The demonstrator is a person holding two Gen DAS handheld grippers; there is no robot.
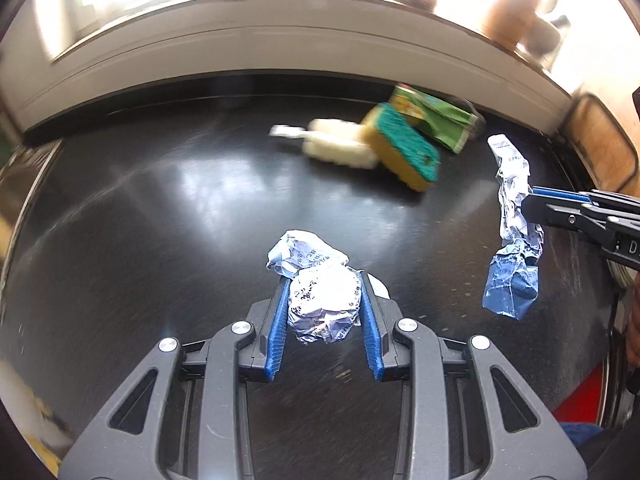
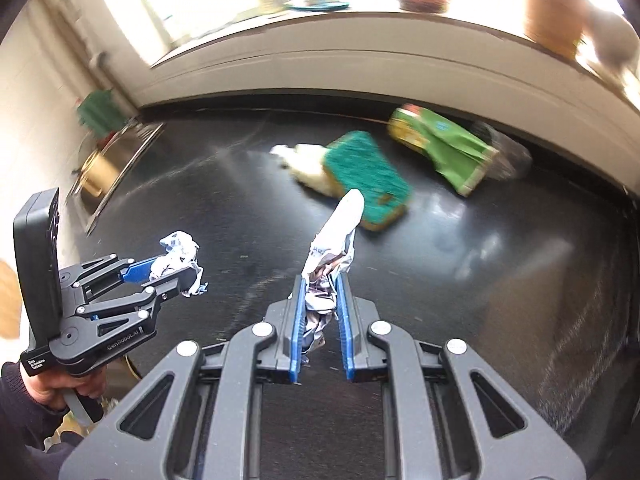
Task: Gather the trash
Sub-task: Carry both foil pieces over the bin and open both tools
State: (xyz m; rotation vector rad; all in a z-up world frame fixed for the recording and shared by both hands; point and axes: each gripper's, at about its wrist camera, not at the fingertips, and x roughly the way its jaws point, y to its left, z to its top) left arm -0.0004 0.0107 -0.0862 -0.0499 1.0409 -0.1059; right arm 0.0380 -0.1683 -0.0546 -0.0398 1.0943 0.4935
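Observation:
My left gripper (image 1: 325,280) is shut on a crumpled white paper ball (image 1: 324,304), held clear above the black table (image 1: 160,208); the same left gripper (image 2: 184,268) and its paper ball (image 2: 178,250) show at the left of the right wrist view. My right gripper (image 2: 320,284) is shut on a long twisted strip of crumpled paper (image 2: 336,236) that sticks up past the pads. In the left wrist view the right gripper (image 1: 528,206) comes in from the right edge, and the paper strip (image 1: 512,200) dangles from it with a bluish lower end.
At the far side of the table lie a yellow sponge with a green scouring face (image 1: 400,148), a white fluffy brush (image 1: 340,148) and a green packet (image 1: 436,118). A wooden board (image 1: 600,144) leans at the right. A brass-coloured pan with lid (image 2: 108,164) sits at the left.

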